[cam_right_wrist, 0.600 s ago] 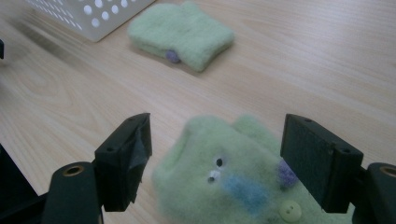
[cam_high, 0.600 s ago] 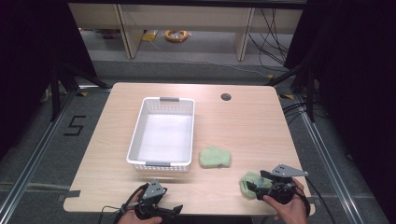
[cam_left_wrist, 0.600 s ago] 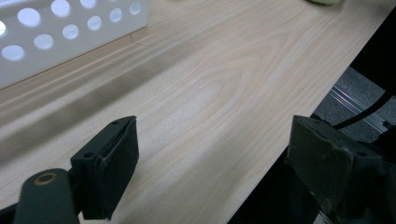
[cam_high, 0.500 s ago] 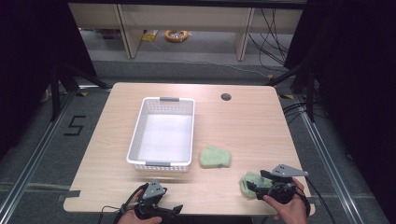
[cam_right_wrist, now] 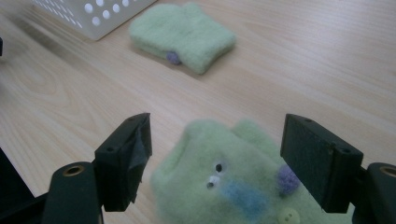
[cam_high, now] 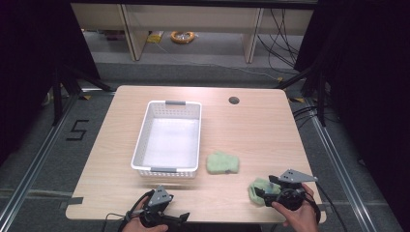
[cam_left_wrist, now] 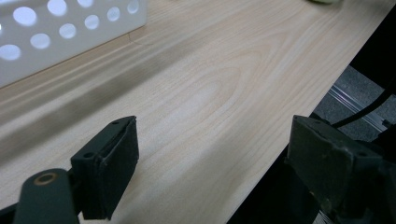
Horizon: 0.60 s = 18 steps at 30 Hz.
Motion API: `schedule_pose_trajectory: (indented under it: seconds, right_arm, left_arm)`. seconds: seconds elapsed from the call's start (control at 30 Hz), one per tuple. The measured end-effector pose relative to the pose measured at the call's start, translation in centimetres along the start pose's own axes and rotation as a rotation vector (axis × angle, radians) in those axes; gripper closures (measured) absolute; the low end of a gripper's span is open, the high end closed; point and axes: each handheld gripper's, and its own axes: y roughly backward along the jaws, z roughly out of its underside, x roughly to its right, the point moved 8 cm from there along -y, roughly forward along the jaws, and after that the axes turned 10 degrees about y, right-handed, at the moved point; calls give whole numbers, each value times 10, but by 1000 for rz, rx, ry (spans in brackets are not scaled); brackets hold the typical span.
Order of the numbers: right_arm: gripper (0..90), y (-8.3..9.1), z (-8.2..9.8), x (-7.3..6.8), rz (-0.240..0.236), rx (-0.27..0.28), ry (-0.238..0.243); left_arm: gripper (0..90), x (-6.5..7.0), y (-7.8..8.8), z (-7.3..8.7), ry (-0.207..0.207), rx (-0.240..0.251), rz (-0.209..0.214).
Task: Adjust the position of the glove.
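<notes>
On pale woodgrain, the right gripper (cam_right_wrist: 215, 163) — jaws apart — straddles a fuzzy green mitten (cam_right_wrist: 229, 182); the left gripper (cam_left_wrist: 210, 172) gapes over bare wood.

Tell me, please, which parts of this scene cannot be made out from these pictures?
- Near fuzzy green mitten: right gripper view, blurred by closeness, lower part cut by the bottom edge; whether the right gripper pads touch it is unclear.
- White perforated plastic basket: left gripper view, cut by the top and left edges.
- Left gripper: high view, jaws too small to read.
- Far green mitten: high view, details too small.
</notes>
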Motion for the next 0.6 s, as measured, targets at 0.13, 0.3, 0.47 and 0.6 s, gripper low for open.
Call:
schedule_pose_trajectory:
  seconds: [0.13, 0.3, 0.47, 0.6]
  right_arm:
    - [272, 0, -2, 0, 1, -8, -3]
    - [291, -3, -13, -1, 6, 9, 27]
    - [336, -10, -18, -10, -16, -1, 54]
    - [358, -14, -26, -13, -12, -9, 72]
  left_arm:
    - [160, 0, 0, 0, 2, 2, 0]
    - [160, 0, 0, -1, 1, 7, -3]
    - [160, 0, 0, -2, 15, 20, -3]
    - [160, 0, 0, -2, 15, 21, -3]
